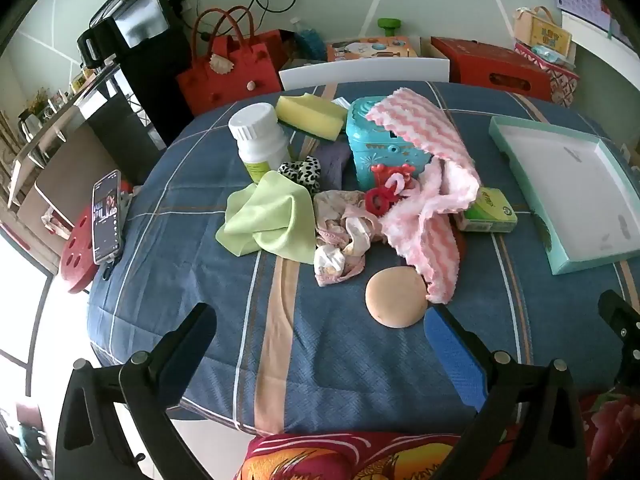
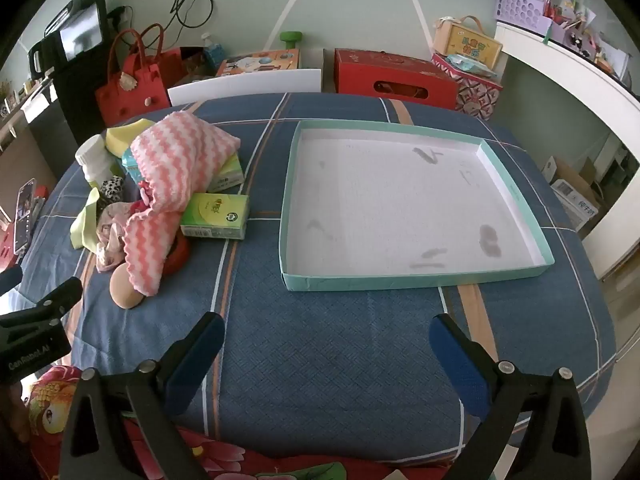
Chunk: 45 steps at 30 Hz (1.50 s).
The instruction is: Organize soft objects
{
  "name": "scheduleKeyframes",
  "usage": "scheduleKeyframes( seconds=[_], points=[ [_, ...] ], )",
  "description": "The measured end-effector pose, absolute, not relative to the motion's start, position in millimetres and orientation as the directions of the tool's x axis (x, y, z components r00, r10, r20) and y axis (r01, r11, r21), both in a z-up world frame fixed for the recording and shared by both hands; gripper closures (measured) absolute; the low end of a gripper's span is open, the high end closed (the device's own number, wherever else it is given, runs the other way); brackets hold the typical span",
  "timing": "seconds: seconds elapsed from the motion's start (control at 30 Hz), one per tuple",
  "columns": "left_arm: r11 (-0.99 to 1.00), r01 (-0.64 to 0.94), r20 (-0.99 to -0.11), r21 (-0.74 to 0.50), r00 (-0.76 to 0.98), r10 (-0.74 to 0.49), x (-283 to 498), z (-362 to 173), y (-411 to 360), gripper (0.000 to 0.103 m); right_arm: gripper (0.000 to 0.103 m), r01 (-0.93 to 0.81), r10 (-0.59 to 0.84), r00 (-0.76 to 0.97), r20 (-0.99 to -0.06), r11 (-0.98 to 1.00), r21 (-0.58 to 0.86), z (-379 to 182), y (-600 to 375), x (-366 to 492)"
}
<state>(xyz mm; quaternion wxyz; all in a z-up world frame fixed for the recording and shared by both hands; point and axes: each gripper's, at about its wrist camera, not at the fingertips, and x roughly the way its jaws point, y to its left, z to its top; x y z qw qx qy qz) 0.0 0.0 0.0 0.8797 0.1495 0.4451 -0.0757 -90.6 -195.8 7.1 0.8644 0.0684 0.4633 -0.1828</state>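
A heap of soft things lies on the blue checked tablecloth (image 1: 192, 272): a pink-and-white wavy towel (image 1: 424, 152) draped over a teal plastic box (image 1: 376, 148), a light green cloth (image 1: 272, 220), a crumpled floral fabric (image 1: 344, 232), a leopard-print scrunchie (image 1: 300, 172), a yellow sponge (image 1: 312, 114) and a beige round puff (image 1: 396, 298). My left gripper (image 1: 320, 344) stands open above the near cloth, short of the puff. My right gripper (image 2: 326, 354) hangs open in front of the shallow teal-rimmed tray (image 2: 416, 278), which holds nothing. The towel (image 2: 176, 168) and puff (image 2: 126, 288) lie left of it.
A white pill bottle (image 1: 260, 140), a green tissue pack (image 1: 488, 216), red plastic rings (image 1: 384, 196) and a phone on a stand (image 1: 107, 216) share the table. A white chair back (image 1: 364, 72), a red bag (image 1: 228, 68) and red boxes stand behind it.
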Motion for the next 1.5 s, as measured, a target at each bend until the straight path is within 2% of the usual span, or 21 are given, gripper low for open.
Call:
scheduleKeyframes(
  seconds=[1.5],
  points=[
    [0.944,0.269,-0.816,0.189,0.577,-0.001,-0.6,-2.2,-1.8,0.0,0.0,0.378,-0.256,0.498,-0.829,0.924,-0.059,5.3,-194.4,-88.5]
  ],
)
